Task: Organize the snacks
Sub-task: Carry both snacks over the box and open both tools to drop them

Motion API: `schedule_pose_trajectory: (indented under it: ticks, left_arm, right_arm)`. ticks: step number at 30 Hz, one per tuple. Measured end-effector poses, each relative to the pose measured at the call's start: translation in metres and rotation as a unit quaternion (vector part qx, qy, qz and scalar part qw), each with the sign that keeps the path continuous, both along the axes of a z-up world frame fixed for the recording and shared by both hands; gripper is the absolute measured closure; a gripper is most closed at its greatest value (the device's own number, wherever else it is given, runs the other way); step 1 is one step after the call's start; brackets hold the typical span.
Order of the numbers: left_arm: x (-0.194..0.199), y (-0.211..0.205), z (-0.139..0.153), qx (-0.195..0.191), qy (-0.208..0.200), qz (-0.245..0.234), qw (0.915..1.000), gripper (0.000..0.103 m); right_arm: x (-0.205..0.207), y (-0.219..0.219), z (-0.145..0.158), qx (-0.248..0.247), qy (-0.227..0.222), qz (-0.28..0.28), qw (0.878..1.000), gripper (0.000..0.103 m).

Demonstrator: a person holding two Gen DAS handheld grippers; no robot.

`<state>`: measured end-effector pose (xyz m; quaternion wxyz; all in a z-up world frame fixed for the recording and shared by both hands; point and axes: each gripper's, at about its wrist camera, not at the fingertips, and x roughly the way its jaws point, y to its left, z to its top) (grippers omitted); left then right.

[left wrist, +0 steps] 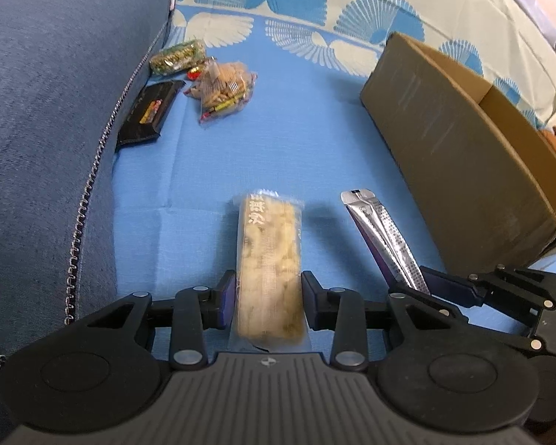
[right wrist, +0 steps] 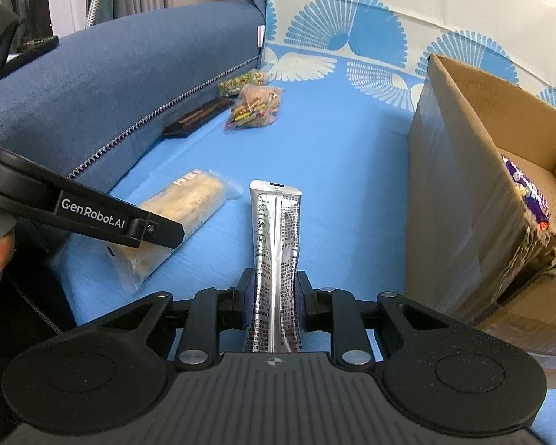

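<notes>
The left gripper [left wrist: 268,298] clamps the beige snack bar [left wrist: 268,259]; the right gripper [right wrist: 272,298] pinches the silver sachet [right wrist: 276,252]. Lift both level, then carry them to the cardboard box [right wrist: 459,204] at the right — release only above its opening.

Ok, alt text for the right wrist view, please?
The right claw grips a silver sachet over a blue sheet. A cardboard box stands at right; the left claw holds a pale snack bar at left, more snacks behind.
</notes>
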<state>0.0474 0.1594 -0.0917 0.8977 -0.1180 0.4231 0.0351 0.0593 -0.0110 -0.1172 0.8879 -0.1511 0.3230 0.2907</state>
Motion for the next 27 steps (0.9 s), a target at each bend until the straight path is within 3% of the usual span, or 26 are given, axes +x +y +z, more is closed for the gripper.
schedule_pose_trajectory:
  ticks: [17,27]
  left_arm:
    - [-0.022,0.016,0.022,-0.021,-0.091,0.056,0.994,0.064]
    - [-0.026,0.029,0.028,-0.029,-0.111,0.099,0.9884,0.064]
  right_arm:
    - [-0.005,-0.007,0.032,0.06,-0.04,0.024,0.997,0.08]
    - [-0.003,-0.018,0.073,0.129,-0.059,0.033,0.989,0.08]
